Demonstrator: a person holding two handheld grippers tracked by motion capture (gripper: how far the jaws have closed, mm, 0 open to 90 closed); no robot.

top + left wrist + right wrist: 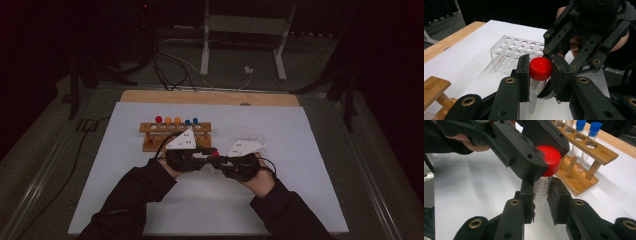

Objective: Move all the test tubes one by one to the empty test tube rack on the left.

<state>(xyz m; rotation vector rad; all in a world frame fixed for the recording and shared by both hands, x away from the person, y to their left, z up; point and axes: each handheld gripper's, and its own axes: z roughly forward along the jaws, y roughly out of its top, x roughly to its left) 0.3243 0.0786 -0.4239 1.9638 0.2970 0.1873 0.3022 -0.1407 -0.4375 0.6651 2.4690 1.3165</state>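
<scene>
1. Currently, my left gripper is clamped on the red cap of a clear tube; both pads press against the cap's sides.
2. My right gripper has its jaws closed around the tube's graduated body just below the cap, one pad on each side.
3. From the high view, both grippers meet nose to nose over the white sheet covering the bench, with the tube held between them above the surface.
4. A wooden rack stands just behind my left gripper and carries capped tubes: red, orange and blue tops.
5. A clear plastic rack, its holes empty, sits on the sheet beyond my right gripper.
6. The opposing gripper crowds each gripper view and hides part of the tube.
</scene>
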